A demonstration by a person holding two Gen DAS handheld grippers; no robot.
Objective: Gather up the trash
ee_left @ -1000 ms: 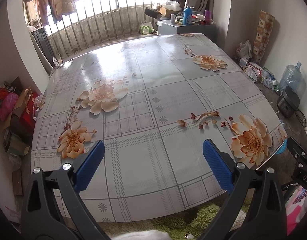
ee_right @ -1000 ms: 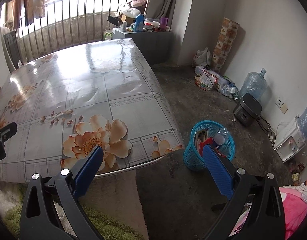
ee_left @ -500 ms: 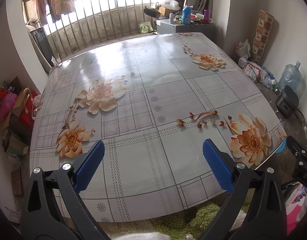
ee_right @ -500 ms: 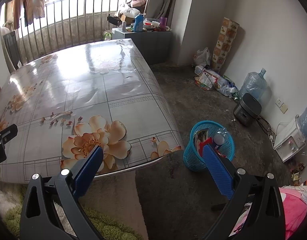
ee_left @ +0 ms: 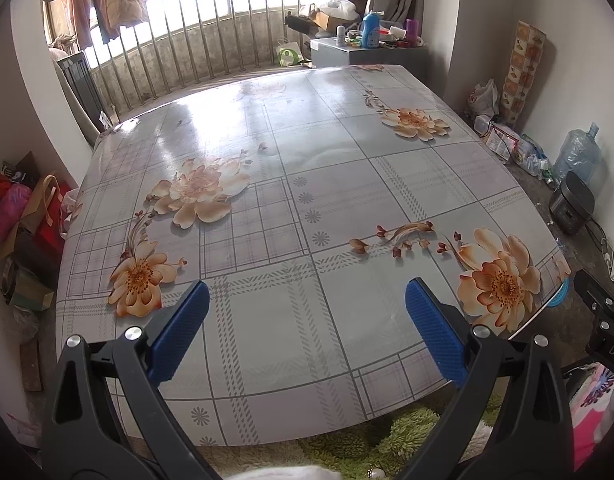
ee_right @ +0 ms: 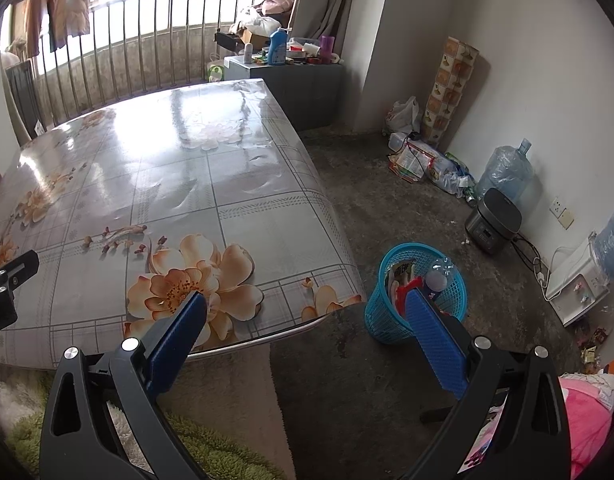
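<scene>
- Table (ee_left: 347, 184): covered with a glossy floral-and-plaid cloth. No loose item shows on its surface in either view. It fills most of the left wrist view; in the right wrist view only its near right corner and right edge sit close to the camera.
- Floor (ee_right: 387, 208): bare grey concrete to the right of the table. A pile of bags and wrappers (ee_right: 427, 164) lies against the far wall, well apart from the basket. Whether this pile belongs to the task cannot be told.
- Blue basket (ee_right: 391, 320): stands upright on the floor just beside the table's near right corner, mouth facing up. Judged placement reason: near the table edge it is within reach from the working side.
- Trash in the basket (ee_right: 423, 280): a clear plastic bottle, a printed wrapper and a red piece. The bottle's long axis leans from the upright, its upper end tilted toward the far-right rim. The wrapper stands roughly on end against the left wall.
- Left gripper (ee_left: 305, 320): jaws spread wide, nothing between them. It hangs over the near edge of the table, pointing across the tabletop.
- Right gripper (ee_right: 305, 320): jaws spread wide, nothing held. It points at the gap between table corner and basket. Judged reason: collection appears largely done, both tools idle.
</scene>
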